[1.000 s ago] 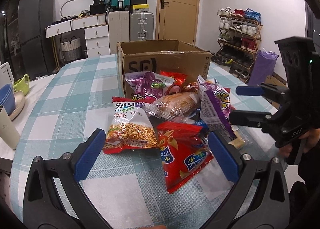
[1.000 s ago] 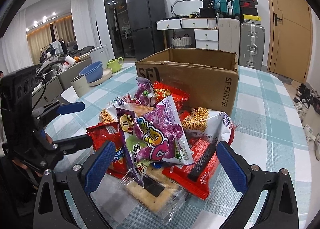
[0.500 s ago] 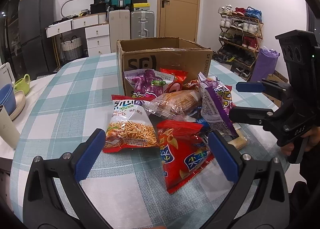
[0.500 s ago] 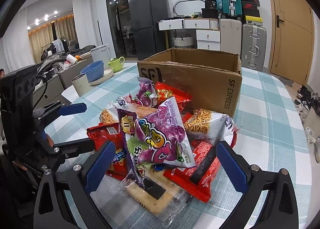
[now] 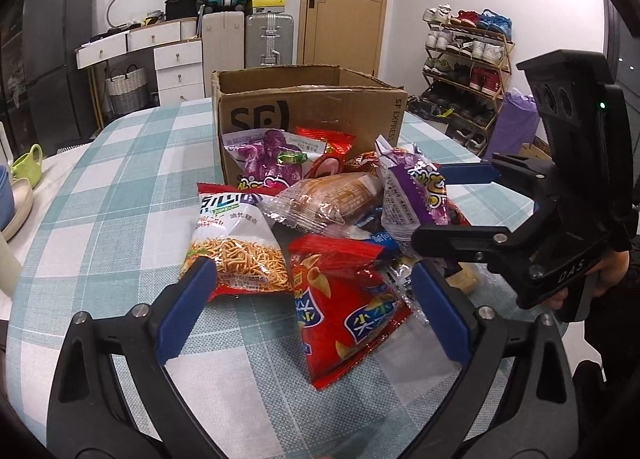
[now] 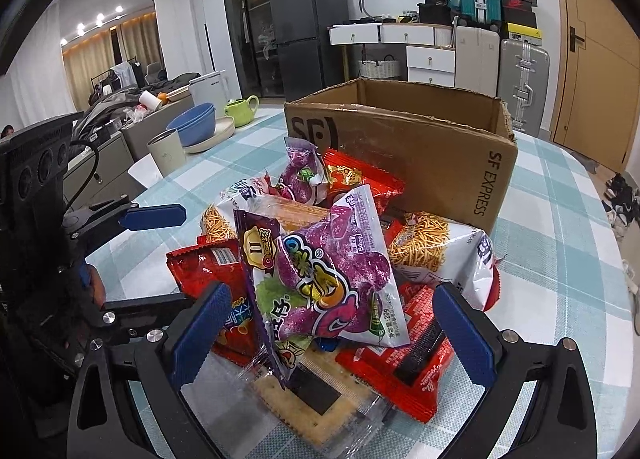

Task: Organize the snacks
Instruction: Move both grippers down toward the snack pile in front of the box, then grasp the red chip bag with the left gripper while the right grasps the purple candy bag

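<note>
The cardboard box (image 5: 308, 115) stood open behind the snack pile (image 6: 320, 271), its inside hidden; the left gripper (image 5: 312, 307), jaws just narrowing, and the right gripper (image 6: 332, 323) gaped wide, gripping nothing.

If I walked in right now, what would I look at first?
Probably the bright heap of snack packets in the middle of the checked table: a purple bag sticks up on top, with a red chip bag at the front. Right behind the heap stands an open cardboard box. The left claw and right claw reach in from the near side, both open, holding nothing.
</note>
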